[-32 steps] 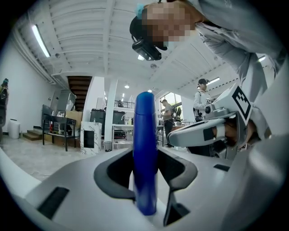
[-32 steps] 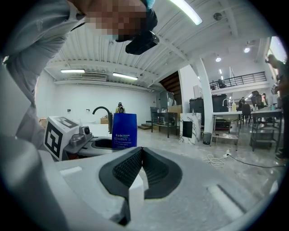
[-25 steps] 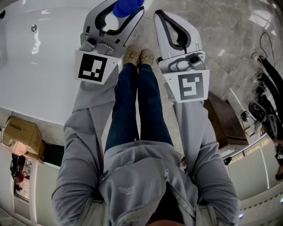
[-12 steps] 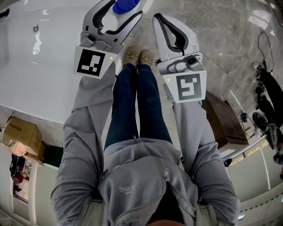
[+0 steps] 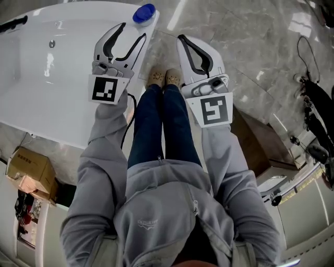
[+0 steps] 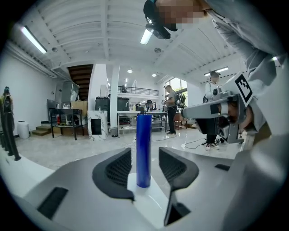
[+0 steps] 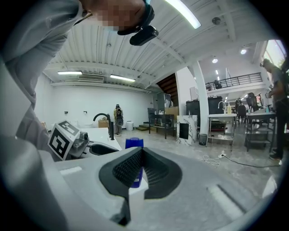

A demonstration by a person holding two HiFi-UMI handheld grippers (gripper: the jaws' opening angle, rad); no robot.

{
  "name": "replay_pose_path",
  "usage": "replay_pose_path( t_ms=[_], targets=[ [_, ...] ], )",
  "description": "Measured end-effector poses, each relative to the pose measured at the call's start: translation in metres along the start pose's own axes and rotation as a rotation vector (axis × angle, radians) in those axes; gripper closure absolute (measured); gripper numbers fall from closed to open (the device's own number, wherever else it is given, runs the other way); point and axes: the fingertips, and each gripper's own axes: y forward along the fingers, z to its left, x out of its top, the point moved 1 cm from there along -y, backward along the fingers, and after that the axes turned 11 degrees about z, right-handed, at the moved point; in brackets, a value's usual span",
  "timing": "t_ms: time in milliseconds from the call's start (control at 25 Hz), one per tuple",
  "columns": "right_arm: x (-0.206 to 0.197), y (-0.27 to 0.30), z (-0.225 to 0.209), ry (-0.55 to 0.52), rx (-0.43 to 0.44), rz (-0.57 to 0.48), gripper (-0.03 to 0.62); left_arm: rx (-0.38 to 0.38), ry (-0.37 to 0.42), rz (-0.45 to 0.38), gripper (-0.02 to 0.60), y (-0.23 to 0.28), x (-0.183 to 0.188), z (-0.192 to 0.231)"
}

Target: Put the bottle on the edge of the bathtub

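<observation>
A tall blue bottle (image 5: 144, 12) stands upright on the corner of the white bathtub's rim (image 5: 152, 28). In the left gripper view the bottle (image 6: 143, 149) rises straight ahead with a gap on each side. My left gripper (image 5: 134, 30) is drawn back just short of it, touching nothing, and its jaws are closing slightly from wide. My right gripper (image 5: 183, 39) hovers over the floor beside the tub, shut and empty. In the right gripper view its pads (image 7: 135, 169) meet, and the bottle (image 7: 134, 145) shows behind them.
The bathtub basin (image 5: 57, 83) with its drain (image 5: 51, 44) fills the left. A black faucet (image 7: 106, 124) stands at the tub's far end. The person's shoes (image 5: 164, 77) are on marble floor by the tub. A cardboard box (image 5: 28, 164) and a brown wooden piece (image 5: 257, 141) lie nearby.
The left gripper's jaws spread off the bottle, and the gripper has drawn back from it. The bottle stays standing on the rim. The right gripper has also drawn back, still shut.
</observation>
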Motion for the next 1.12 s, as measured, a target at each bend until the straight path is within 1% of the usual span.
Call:
replay_pose_path(
  t_ms=[40,80,160,240,320,400,600,840,920,1000,1120],
  targets=[
    [0.005,-0.004,0.0,0.0,-0.01,-0.007,0.591,0.007,0.006,-0.007,0.445,-0.006,0.007,-0.001],
    [0.011,-0.008,0.0,0.001,-0.021,-0.015,0.591,0.013,0.012,-0.015,0.499,-0.012,0.015,-0.002],
    [0.024,-0.019,0.001,0.003,-0.039,-0.027,0.591,0.008,0.013,-0.024,0.545,-0.025,0.034,-0.008],
    [0.039,-0.033,0.004,0.001,-0.052,-0.037,0.591,-0.019,0.004,-0.026,0.574,-0.039,0.056,-0.018],
    [0.055,-0.049,0.006,-0.007,-0.065,-0.051,0.59,-0.058,0.006,-0.036,0.575,-0.052,0.079,-0.03],
    [0.071,-0.064,0.008,-0.023,-0.079,-0.068,0.591,-0.079,0.022,-0.057,0.575,-0.064,0.103,-0.039],
    [0.111,-0.105,0.01,-0.063,-0.123,-0.1,0.591,-0.085,0.044,-0.098,0.575,-0.098,0.161,-0.061],
    [0.166,-0.166,0.011,-0.055,-0.202,-0.149,0.591,-0.088,0.043,-0.17,0.575,-0.143,0.232,-0.095],
    [0.186,-0.186,0.01,-0.049,-0.221,-0.175,0.591,-0.095,0.059,-0.192,0.575,-0.153,0.254,-0.107],
    [0.205,-0.204,0.01,-0.057,-0.253,-0.195,0.591,-0.106,0.078,-0.214,0.575,-0.16,0.277,-0.119],
    [0.223,-0.227,0.012,-0.07,-0.309,-0.205,0.591,-0.114,0.065,-0.247,0.575,-0.172,0.304,-0.133]
  ],
)
